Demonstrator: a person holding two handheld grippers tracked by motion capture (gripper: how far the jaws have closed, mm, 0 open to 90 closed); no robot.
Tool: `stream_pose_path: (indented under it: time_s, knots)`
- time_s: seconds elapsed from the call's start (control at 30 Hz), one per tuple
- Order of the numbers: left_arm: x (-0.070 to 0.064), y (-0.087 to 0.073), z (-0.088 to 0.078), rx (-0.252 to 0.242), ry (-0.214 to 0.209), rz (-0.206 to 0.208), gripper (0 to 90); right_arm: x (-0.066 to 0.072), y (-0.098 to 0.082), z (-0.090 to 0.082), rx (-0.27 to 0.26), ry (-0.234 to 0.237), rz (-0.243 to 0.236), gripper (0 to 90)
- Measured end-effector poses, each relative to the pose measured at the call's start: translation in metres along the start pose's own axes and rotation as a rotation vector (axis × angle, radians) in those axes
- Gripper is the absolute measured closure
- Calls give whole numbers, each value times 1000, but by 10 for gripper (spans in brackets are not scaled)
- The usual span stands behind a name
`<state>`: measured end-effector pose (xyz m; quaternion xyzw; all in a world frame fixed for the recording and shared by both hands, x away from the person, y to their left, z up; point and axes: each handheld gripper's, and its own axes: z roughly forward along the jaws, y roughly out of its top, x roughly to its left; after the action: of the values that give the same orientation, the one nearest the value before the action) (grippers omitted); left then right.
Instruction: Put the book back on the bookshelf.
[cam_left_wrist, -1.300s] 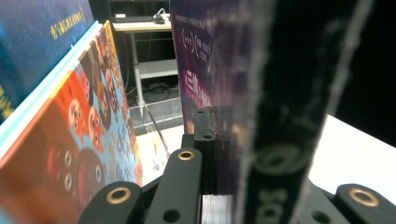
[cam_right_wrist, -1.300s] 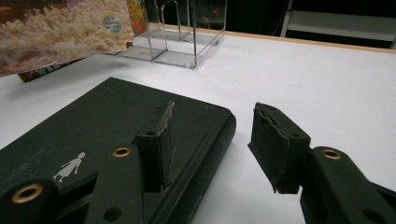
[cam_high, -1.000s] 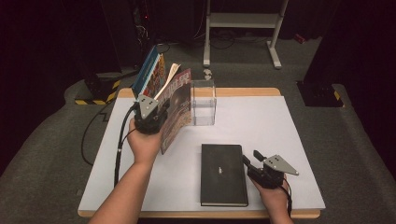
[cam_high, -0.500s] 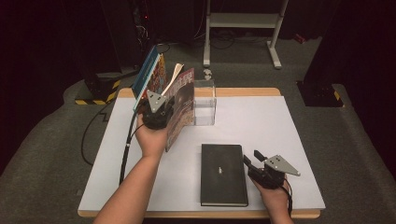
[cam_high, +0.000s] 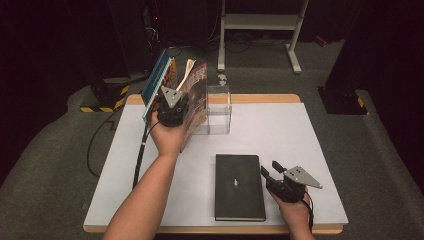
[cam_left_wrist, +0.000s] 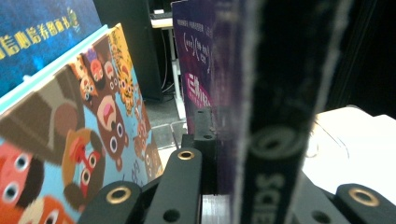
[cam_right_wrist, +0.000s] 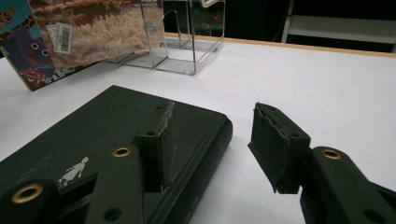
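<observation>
**Left tool grips a magazine at the clear stand; right tool rests half open beside the black book**

On the white desk (cam_high: 310, 150) with its pale wooden edge, the left tool (cam_high: 172, 107) is raised near the far left corner. It is clamped on a thin magazine with a purple and red cover (cam_high: 196, 102), held upright on its edge and leaning slightly. In the left gripper view the jaws press flat against either side of the magazine's dark spine (cam_left_wrist: 275, 140), with no gap showing between pad and paper. The magazine stands against the left side of a clear acrylic box-shaped stand (cam_high: 220, 107), which sits at the far middle of the desk; whether its lower edge is inside the stand or just beside it I cannot tell.

To the left of the held magazine lean two more books: a large blue hardcover (cam_high: 154, 82) at the outside, and a picture book with cartoon animals on a light blue cover (cam_left_wrist: 88, 140) between it and the magazine.

A black hardcover book with a small white figure on its cover (cam_high: 239, 186) lies flat on the near middle of the desk. The right tool (cam_high: 270, 172) sits low at that book's right edge, held by the right hand (cam_high: 295, 210). Its jaws stand partly apart: one jaw lies over the book's corner, the other over bare desk, and nothing is gripped between them.
</observation>
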<state>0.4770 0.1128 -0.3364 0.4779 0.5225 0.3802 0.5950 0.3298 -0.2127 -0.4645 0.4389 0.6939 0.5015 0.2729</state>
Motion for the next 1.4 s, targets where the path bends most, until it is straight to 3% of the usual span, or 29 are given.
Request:
stream_pose_path:
  time_s: [0.6,1.03,1.4]
  knots:
    - [1,-8,32,-3,36,18,840,-1,0,0,-2,5,2,490]
    - [4,-13,45,-23,68,8,840,-1,-1,1,-2,8,3,490]
    - [6,-14,50,-38,63,2,841,-1,-2,1,3,12,3,490]
